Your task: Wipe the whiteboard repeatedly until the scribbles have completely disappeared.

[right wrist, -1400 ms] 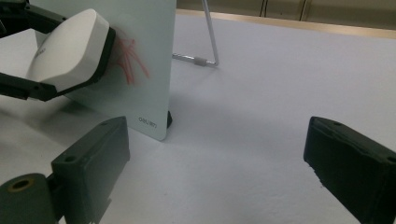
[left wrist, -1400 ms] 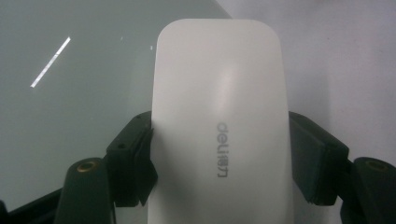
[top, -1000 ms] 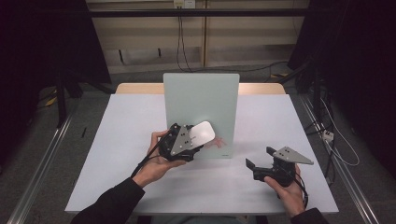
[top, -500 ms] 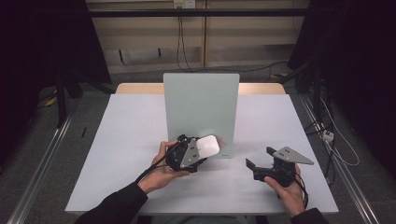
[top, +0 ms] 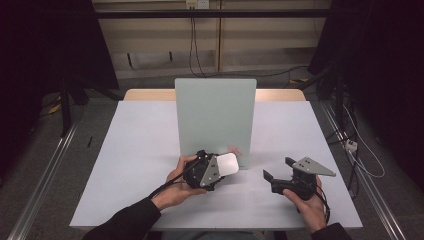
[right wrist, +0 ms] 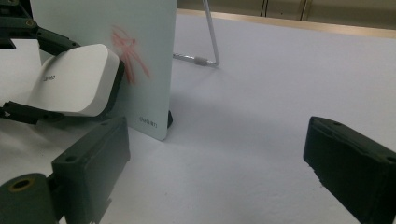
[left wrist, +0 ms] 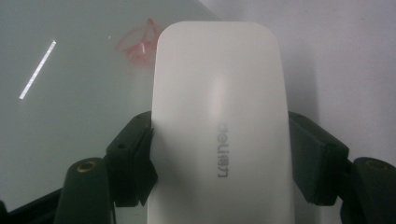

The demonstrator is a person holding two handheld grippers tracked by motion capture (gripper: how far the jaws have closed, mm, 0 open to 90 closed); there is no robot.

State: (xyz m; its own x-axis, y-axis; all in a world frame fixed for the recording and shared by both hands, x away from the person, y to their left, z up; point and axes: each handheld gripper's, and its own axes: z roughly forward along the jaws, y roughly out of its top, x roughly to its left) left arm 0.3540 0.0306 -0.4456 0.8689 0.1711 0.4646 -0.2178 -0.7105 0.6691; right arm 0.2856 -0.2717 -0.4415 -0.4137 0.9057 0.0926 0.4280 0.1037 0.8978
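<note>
While the left gripper [top: 220,169] clamps the eraser [left wrist: 217,135], keep its pad flat against the marks [left wrist: 137,42] ahead; right gripper [right wrist: 210,163] idles open.

overhead view – both gripper views near whiteboard [top: 215,120]

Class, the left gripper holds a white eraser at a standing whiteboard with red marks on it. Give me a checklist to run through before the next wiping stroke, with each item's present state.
1. Left gripper clamped on both sides of the white eraser: ok.
2. Eraser's dark pad against the whiteboard: it looks pressed on in the right gripper view: ok.
3. Red marks remain beside the eraser: not ok, wiping unfinished.
4. Wire stand propping the board from behind: ok; its firmness under pressure: cannot tell.
5. Right gripper open, apart from the board: ok.
</note>
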